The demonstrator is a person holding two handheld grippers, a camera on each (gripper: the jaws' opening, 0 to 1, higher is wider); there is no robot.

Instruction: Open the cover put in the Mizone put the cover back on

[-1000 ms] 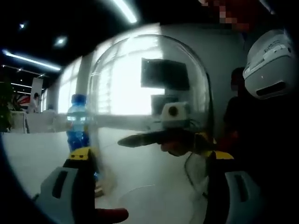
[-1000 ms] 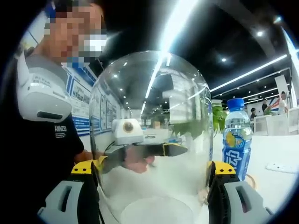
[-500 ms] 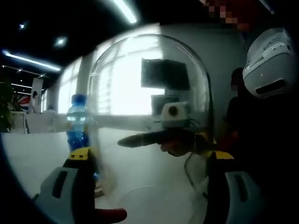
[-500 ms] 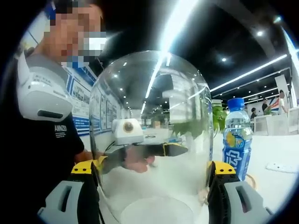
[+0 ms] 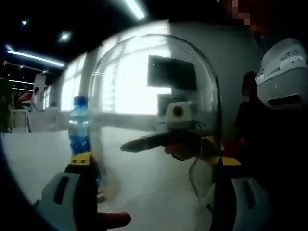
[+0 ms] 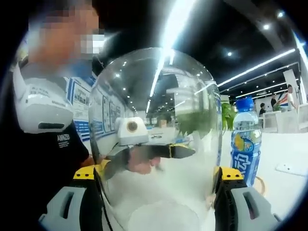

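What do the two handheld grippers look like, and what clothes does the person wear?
Each gripper, left gripper and right gripper, has pale grey jaws with dark slots and yellow tips. The person wears a black shirt with small white lettering and a white neck device.

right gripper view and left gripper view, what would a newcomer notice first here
The big clear glass dome cover stands out first, upright between the right tongs, with both jaws against its sides; the left tongs bracket it from the opposite side. Next is the blue-capped Mizone bottle, standing on the white table just beside the dome.
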